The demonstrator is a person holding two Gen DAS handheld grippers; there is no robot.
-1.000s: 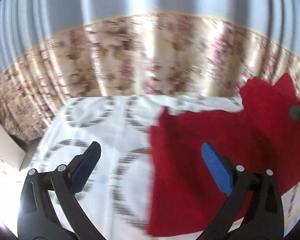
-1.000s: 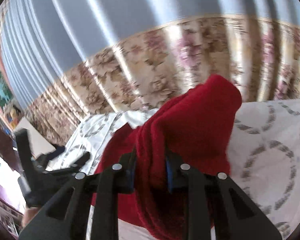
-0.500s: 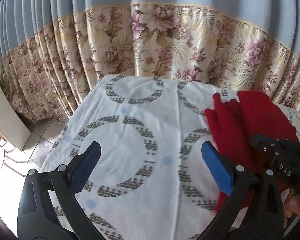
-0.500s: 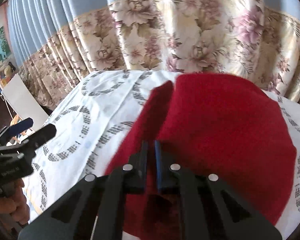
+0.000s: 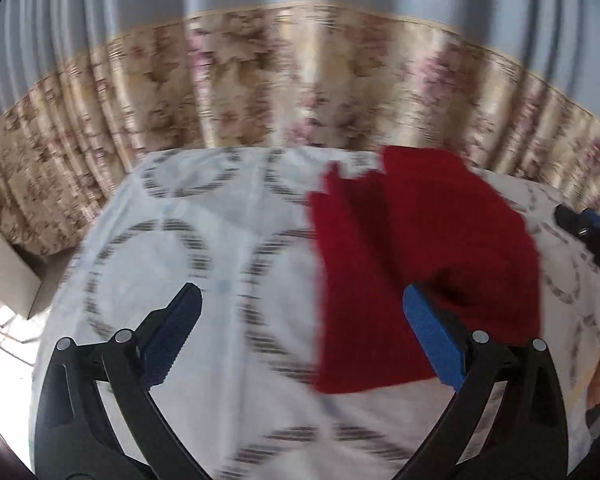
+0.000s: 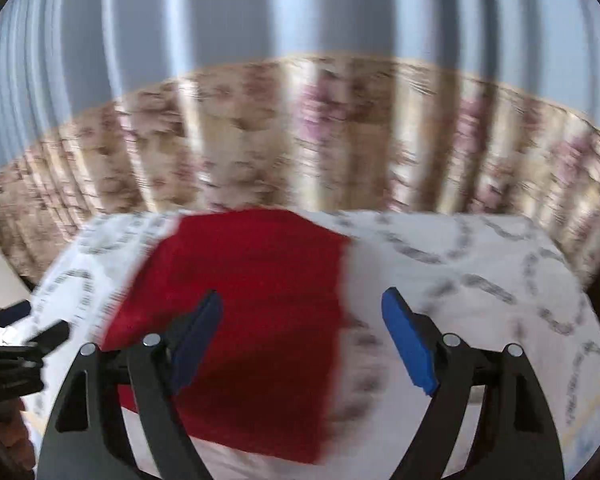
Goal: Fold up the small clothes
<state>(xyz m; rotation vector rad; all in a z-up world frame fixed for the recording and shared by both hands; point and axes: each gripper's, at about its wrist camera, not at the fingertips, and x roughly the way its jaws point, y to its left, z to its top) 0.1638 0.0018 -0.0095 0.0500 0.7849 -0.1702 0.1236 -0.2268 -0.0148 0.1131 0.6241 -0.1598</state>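
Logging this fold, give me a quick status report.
Left gripper open, empty. Right gripper open, empty. Red garment flat on patterned sheet. Nothing in the way.

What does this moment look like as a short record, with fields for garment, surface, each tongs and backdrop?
garment: red knitted cloth, lying folded on the surface, blurred
surface: white sheet with grey ring pattern
left tongs: open, empty, above the garment's left edge
right tongs: open, empty, above the garment's right edge
backdrop: blue curtain with floral border
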